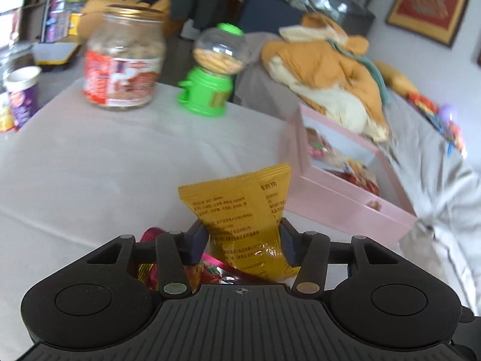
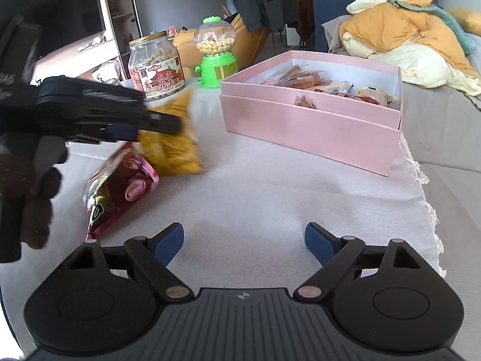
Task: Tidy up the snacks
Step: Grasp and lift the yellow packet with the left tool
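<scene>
Your left gripper (image 1: pixel 243 237) has its jaws pinching a yellow snack packet (image 1: pixel 240 210) across its lower middle. The pads press into both sides of the wrapper, and the top of the packet stands up and fans out beyond the fingertips. In the right wrist view the packet looks lifted off the cloth, though blur there prevents certainty.

Under and just behind that gripper lies a red snack packet (image 2: pixel 120 192), flat on the white tablecloth (image 2: pixel 270 204), untouched. It is the only loose packet I can confirm outside the box.

Your right gripper (image 2: pixel 244 240) hangs over bare cloth with its jaws spread wide and nothing between them. No snack lies near its fingertips.

Further out, to the right, the pink box (image 2: pixel 309 132) sits open near the table's edge. Several wrapped snacks already lie inside, so in my judgement part of the sorting is done. The yellow packet is well apart from the box and has yet to be carried across.

At the far end of the table stand a peanut jar (image 2: pixel 156 69) and a green candy dispenser (image 2: pixel 216 57), both upright. Whether they belong to the job I cannot tell.

Remaining, as I judge it: yellow packet, then red.
</scene>
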A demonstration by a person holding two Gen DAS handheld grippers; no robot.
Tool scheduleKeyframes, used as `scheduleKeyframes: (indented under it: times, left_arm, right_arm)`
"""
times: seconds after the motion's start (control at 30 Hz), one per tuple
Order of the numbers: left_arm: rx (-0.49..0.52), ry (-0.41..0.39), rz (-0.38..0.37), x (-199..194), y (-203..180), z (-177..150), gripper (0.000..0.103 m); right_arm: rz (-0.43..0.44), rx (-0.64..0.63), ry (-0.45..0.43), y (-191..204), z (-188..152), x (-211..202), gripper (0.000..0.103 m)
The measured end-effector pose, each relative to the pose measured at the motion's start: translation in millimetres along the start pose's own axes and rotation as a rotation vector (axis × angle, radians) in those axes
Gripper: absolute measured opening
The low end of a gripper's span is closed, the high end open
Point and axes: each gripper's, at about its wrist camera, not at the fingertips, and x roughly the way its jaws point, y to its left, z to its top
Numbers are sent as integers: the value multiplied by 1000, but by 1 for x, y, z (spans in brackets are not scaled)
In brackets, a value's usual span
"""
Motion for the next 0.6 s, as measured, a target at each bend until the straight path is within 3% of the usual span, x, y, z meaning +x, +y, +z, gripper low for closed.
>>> scheduleKeyframes:
  times: [0.13, 0.27, 0.37, 0.6]
  left_arm:
    - [-75, -29, -56, -17, 23, -1, 54]
    - [-42, -66, 6, -26, 29, 0, 53]
    - [-54, -81, 28, -33, 43, 1, 53]
    - [-65, -165, 132, -63, 76, 16, 53]
  right_arm:
    - [17, -15, 16, 2, 1, 4, 100]
    - [-45, -147, 74, 22, 3, 13, 103]
    - [-29, -137, 80, 23, 7, 15, 103]
    - [164, -125, 67, 56, 34, 20, 103]
